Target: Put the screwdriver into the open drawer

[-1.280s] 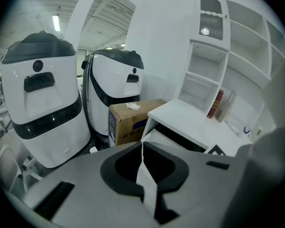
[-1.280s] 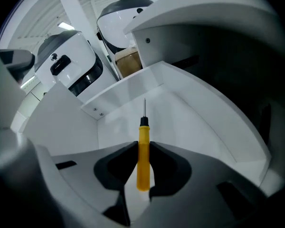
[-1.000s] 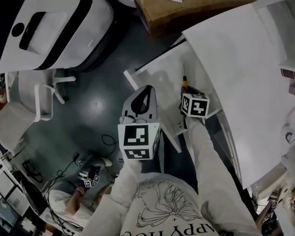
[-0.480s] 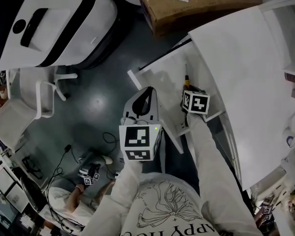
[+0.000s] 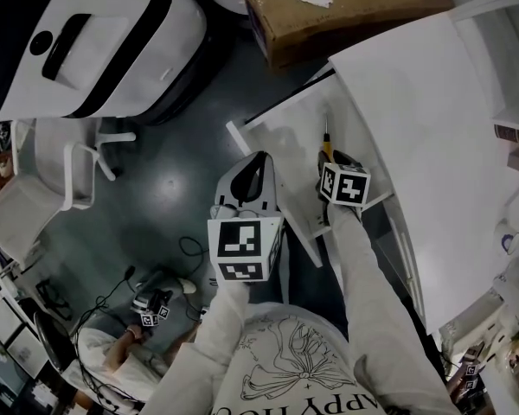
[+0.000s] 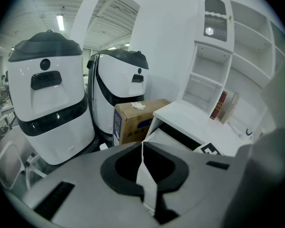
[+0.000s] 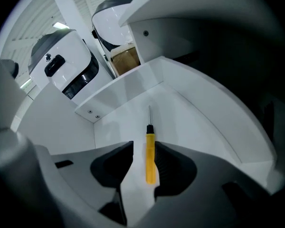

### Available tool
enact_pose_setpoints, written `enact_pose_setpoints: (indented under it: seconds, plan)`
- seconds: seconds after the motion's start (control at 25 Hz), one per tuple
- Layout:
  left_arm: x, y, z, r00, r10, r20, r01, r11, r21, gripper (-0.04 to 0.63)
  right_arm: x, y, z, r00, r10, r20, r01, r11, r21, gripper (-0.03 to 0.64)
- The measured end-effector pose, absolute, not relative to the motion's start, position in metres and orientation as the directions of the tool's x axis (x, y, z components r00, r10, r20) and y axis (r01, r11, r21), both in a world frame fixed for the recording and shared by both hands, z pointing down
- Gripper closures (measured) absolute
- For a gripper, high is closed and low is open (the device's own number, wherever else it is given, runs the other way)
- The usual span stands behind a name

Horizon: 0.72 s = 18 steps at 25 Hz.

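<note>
A screwdriver (image 7: 150, 158) with a yellow handle and a thin shaft lies on the floor of the open white drawer (image 7: 128, 103), its tip pointing away from me. My right gripper (image 7: 143, 148) hangs over the handle. Its jaws are opening, with the handle between them and a gap showing on the left side. In the head view the screwdriver (image 5: 327, 143) sticks out just beyond the right gripper (image 5: 329, 157) inside the drawer (image 5: 285, 132). My left gripper (image 5: 258, 159) hovers in front of the drawer's near corner, empty and with its tips together (image 6: 142, 144).
The white desk top (image 5: 432, 119) overhangs the drawer on the right. A cardboard box (image 5: 346, 7) stands beyond the drawer. A large white machine (image 5: 86, 41) and a white chair (image 5: 60, 180) stand to the left. A person (image 5: 112, 353) sits on the floor at lower left.
Both grippers keep their places at the drawer and the screwdriver stays under the right one. The person on the floor has shifted slightly.
</note>
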<state>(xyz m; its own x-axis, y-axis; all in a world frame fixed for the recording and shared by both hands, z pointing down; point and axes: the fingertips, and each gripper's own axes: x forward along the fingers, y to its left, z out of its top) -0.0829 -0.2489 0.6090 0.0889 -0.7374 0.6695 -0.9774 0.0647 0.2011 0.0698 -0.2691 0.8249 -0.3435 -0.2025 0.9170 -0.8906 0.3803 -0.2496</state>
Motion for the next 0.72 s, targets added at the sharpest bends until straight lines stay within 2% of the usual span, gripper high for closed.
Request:
enact_pose_setpoints:
  seconds: [0.36, 0.72]
  plan:
    - [-0.083, -0.251, 0.554, 0.087, -0.797, 0.598, -0.981, 0.037, 0.192, 0.586, 0.066, -0.274, 0.718, -0.403, -0.385, 0.830, -0.887, 0.387, -0.251, 0.506]
    - [-0.079, -0.269, 0.472, 0.097, -0.883, 0.460, -0.985, -0.017, 0.174, 0.586, 0.065, -0.307, 0.552, -0.437, -0.645, 0.627, -0.879, 0.456, -0.143, 0.541]
